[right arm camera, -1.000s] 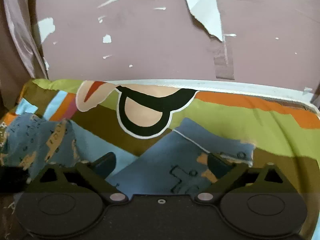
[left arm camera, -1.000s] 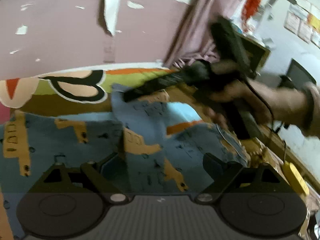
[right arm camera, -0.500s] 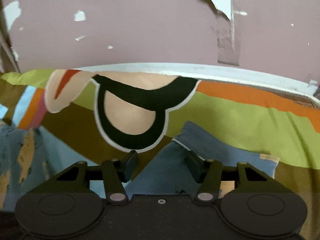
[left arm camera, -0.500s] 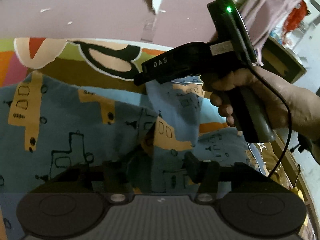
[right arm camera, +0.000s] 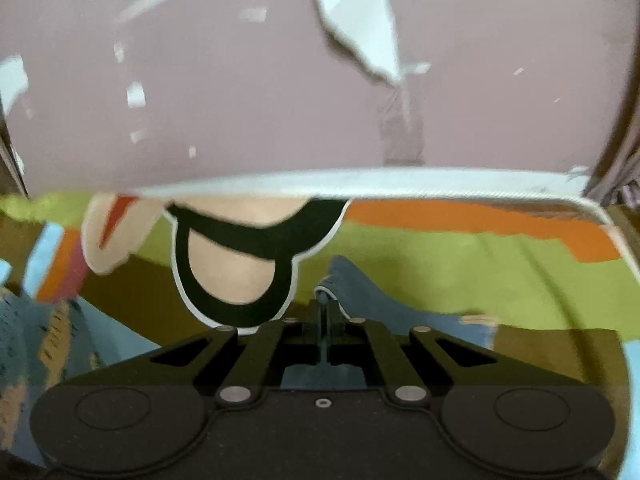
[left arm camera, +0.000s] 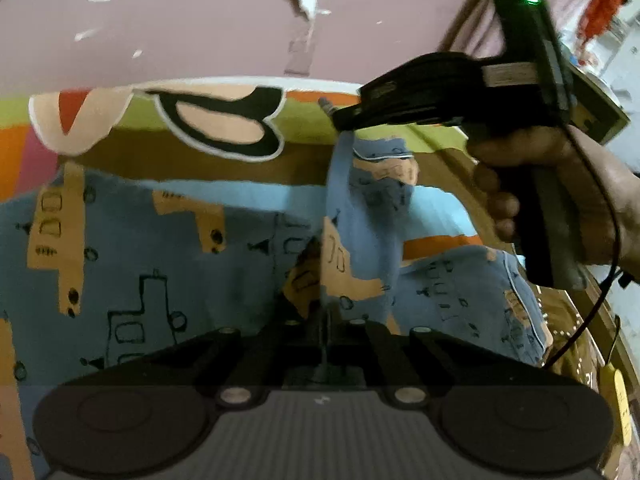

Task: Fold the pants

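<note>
Blue pants [left arm camera: 160,264] with orange patches and black line drawings lie spread on a bright patterned bedcover [left arm camera: 304,128]. My left gripper [left arm camera: 322,322] is shut, pinching a ridge of the pants' cloth at the middle of the garment. In the left wrist view my right gripper [left arm camera: 340,118], held by a hand [left arm camera: 560,184], lifts a strip of the same cloth off the bed. In the right wrist view the right gripper [right arm camera: 324,312] is shut on the piped hem of the pants [right arm camera: 360,292], which bunches up between the fingers.
A mauve wall [right arm camera: 240,100] with peeling paint stands just behind the bed's white edge [right arm camera: 360,184]. A pink curtain [left arm camera: 500,8] and a wooden furniture edge [left arm camera: 600,104] are at the right. A cable [left arm camera: 600,288] hangs from the right gripper's handle.
Both grippers went from wide open to shut on the pants. The right one now pulls its hem upward, and the cloth under the left one has gathered into a ridge.
</note>
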